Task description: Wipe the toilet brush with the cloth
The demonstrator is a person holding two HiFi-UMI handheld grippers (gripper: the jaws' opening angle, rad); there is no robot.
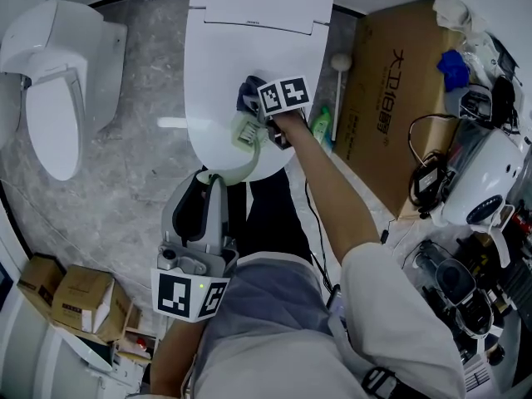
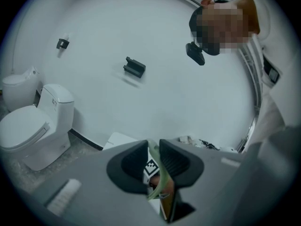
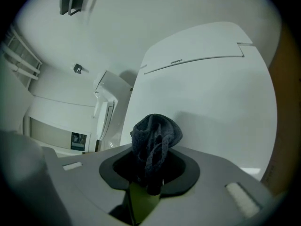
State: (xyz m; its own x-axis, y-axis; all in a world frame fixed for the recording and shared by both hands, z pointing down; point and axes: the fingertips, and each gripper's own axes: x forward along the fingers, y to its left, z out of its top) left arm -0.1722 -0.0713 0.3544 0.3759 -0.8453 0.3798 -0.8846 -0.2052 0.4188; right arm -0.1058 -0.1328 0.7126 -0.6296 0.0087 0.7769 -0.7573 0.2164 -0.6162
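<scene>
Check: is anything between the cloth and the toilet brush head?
Nothing visible. The right gripper's cloth sits right beside the brush head, above the closed toilet lid; the left gripper holds the handle.

Two grippers: left gripper (image 2: 153, 164), right gripper (image 3: 149, 171). One cloth (image 3: 155, 135) between the right jaws, one brush (image 1: 247, 133) between the left jaws. Two toilets (image 1: 249, 48) (image 1: 50, 98) ahead of the jaws. Three cardboard boxes (image 1: 391, 98) (image 1: 79, 298) (image 1: 33, 277) off to either side.

Cardboard box (image 1: 389, 131) right of central toilet (image 1: 249, 65)
</scene>
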